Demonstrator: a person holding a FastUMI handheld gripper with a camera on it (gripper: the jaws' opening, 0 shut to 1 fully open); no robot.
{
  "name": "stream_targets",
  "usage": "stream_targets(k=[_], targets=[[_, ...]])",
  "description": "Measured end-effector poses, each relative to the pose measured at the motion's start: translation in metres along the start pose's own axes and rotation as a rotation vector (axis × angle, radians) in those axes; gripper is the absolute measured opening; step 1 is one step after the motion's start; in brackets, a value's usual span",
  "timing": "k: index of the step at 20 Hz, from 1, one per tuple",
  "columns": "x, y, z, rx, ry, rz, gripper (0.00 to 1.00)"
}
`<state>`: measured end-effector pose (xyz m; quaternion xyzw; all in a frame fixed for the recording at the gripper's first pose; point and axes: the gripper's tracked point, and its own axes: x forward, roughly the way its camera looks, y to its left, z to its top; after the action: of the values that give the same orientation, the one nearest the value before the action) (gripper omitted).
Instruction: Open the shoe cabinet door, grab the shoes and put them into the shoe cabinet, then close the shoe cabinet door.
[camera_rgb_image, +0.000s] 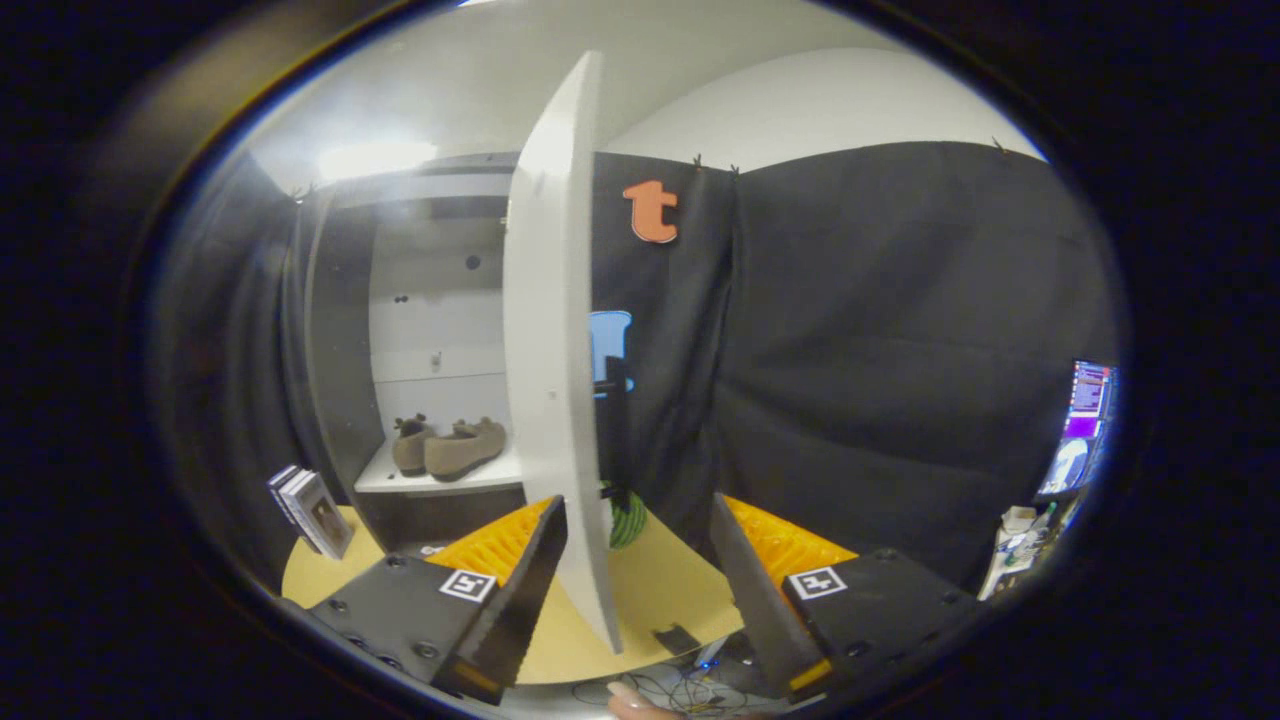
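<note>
Shoes (447, 447) sit on the lower shelf (440, 480) of the cabinet (340, 330), left of centre in the frame, toes pointing right, side by side and touching. So by my reading the first two parts of the job are done: the door is open and the pair is inside. What is left is the closing.

The door (555, 340) stands edge-on to me, a tall white slab running from the upper middle of the frame down to the lower middle, swung well out from the cabinet's opening. Its lower edge comes down between my two fingers, nearer the left one. My gripper (635, 590) is spread wide, fingers well apart, and I cannot see either finger pressing the panel; the left finger (520, 590) looks just beside the door's face, though whether it touches I cannot tell. A dark handle (610, 385) sticks out on the right side of the door at mid height, beyond my fingers.

To finish, I judge the door has to swing leftward back over the opening, either by a push on its right face or by a hold on its edge. The shoes lie well back on the shelf, so they should not catch it.

Lower left, a few books (310, 510) lean on the yellow table (660, 590) near the cabinet's foot. Something green and striped (628, 520) lies just behind the door's bottom. A lit screen (1085, 425) glows at far right.
</note>
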<state>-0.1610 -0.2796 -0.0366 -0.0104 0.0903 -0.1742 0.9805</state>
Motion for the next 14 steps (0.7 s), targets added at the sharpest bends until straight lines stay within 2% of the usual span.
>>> stream_targets(k=[3, 5, 10, 14], targets=[[0.041, -0.034, 0.004, -0.003, -0.018, 0.036, 0.93], [0.074, -0.04, 0.007, -0.038, -0.021, 0.081, 0.94], [0.143, -0.017, 0.016, -0.079, -0.004, 0.222, 0.97], [0.165, 0.003, 0.02, -0.059, -0.009, 0.307, 0.97]])
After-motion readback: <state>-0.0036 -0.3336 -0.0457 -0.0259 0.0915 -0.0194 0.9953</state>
